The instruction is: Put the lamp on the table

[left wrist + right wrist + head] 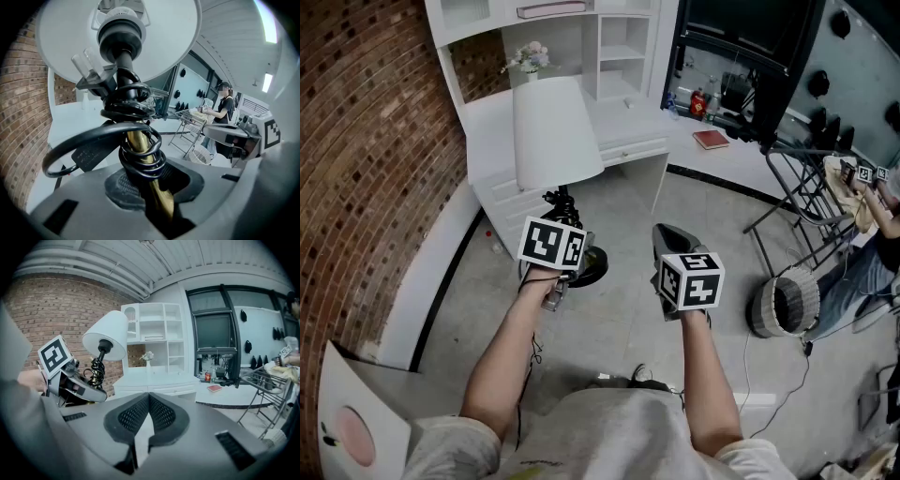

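The lamp has a white shade [551, 131], a brass stem with black cord coiled round it, and a black round base [592, 269]. It hangs above the floor in front of the white desk [623, 127]. My left gripper [565, 217] is shut on the stem. In the left gripper view the stem [140, 145] runs up from between the jaws of my left gripper [157, 199] to the shade [154, 42]. My right gripper [667, 232] is held beside the lamp, shut and empty. The right gripper view shows its closed tips [149, 397] and the lamp [107, 336] at left.
A flower vase [530, 58] stands at the back of the desk under white shelves. A red book [711, 140] lies on a low ledge to the right. A metal rack [806, 187], a woven basket [783, 305] and another person [874, 202] are at right. Brick wall [366, 141] at left.
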`<action>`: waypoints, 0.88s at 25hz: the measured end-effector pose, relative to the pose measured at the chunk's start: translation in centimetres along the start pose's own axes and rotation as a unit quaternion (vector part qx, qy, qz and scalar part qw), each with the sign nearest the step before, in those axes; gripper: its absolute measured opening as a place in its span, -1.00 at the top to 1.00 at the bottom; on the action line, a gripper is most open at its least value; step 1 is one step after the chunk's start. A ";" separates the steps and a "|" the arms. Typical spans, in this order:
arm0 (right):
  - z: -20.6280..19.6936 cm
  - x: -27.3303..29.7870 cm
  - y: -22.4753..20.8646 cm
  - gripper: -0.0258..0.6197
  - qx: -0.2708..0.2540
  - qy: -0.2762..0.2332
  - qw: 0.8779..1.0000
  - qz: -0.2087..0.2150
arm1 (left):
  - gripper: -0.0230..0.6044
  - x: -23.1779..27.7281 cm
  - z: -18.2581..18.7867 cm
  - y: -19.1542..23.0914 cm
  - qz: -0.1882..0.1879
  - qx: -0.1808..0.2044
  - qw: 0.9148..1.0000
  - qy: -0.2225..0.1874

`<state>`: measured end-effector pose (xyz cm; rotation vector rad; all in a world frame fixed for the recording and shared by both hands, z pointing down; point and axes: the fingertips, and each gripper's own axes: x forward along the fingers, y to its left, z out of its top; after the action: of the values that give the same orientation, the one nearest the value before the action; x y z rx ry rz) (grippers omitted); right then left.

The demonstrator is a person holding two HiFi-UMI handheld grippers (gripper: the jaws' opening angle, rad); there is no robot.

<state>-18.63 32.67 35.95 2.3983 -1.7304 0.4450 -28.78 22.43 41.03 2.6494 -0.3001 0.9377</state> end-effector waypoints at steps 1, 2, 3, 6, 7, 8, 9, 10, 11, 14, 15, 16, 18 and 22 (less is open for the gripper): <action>-0.1 0.0 -0.1 0.91 0.002 0.002 1.000 -0.001 | 0.59 0.1 0.1 -0.1 -0.001 0.001 1.000 0.000; -0.2 0.0 -0.2 0.91 0.004 0.003 1.000 -0.003 | 0.59 0.1 0.1 -0.2 -0.002 0.001 1.000 -0.001; -0.4 0.1 -0.2 0.91 0.005 0.005 1.000 -0.004 | 0.59 0.1 0.1 -0.2 -0.003 0.001 1.000 -0.001; -0.5 0.1 -0.1 0.91 0.006 0.004 1.000 -0.003 | 0.59 0.2 0.1 -0.2 -0.003 0.002 1.000 0.001; -0.6 0.1 0.0 0.91 0.007 0.001 1.000 -0.001 | 0.59 0.3 0.1 -0.2 -0.003 0.003 1.000 0.002; -0.6 0.1 0.0 0.91 0.007 -0.001 1.000 0.001 | 0.59 0.4 0.1 -0.3 -0.003 0.003 1.000 0.003; -0.6 0.2 0.0 0.91 0.006 -0.002 1.000 0.002 | 0.59 0.5 0.2 -0.3 -0.003 0.004 1.000 0.003; -0.6 0.4 0.0 0.91 0.005 -0.002 1.000 0.003 | 0.59 0.6 0.3 -0.4 -0.004 0.004 1.000 0.003; -0.6 0.5 -0.1 0.91 0.003 -0.001 1.000 0.004 | 0.59 0.8 0.4 -0.4 -0.004 0.005 1.000 0.002; -0.7 1.1 -0.5 0.91 0.004 0.000 1.000 0.006 | 0.59 1.3 0.8 -0.5 -0.004 0.008 1.000 0.002; -0.6 1.3 -0.6 0.91 0.005 0.000 1.000 0.006 | 0.59 1.5 1.0 -0.5 -0.004 0.009 1.000 0.003; -0.5 1.5 -0.8 0.91 0.007 -0.002 1.000 0.006 | 0.59 1.7 1.1 -0.5 -0.003 0.011 1.000 0.003; -0.3 2.1 -1.0 0.91 0.009 -0.004 1.000 0.007 | 0.59 2.1 1.3 -0.3 -0.001 0.013 1.000 0.004; 0.0 3.5 -1.8 0.91 0.011 -0.003 1.000 0.015 | 0.59 3.3 1.9 0.0 0.004 0.014 1.000 0.009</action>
<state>-15.89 30.09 37.22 2.3947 -1.7746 0.4629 -25.21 21.45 41.74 2.6665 -0.2949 0.9742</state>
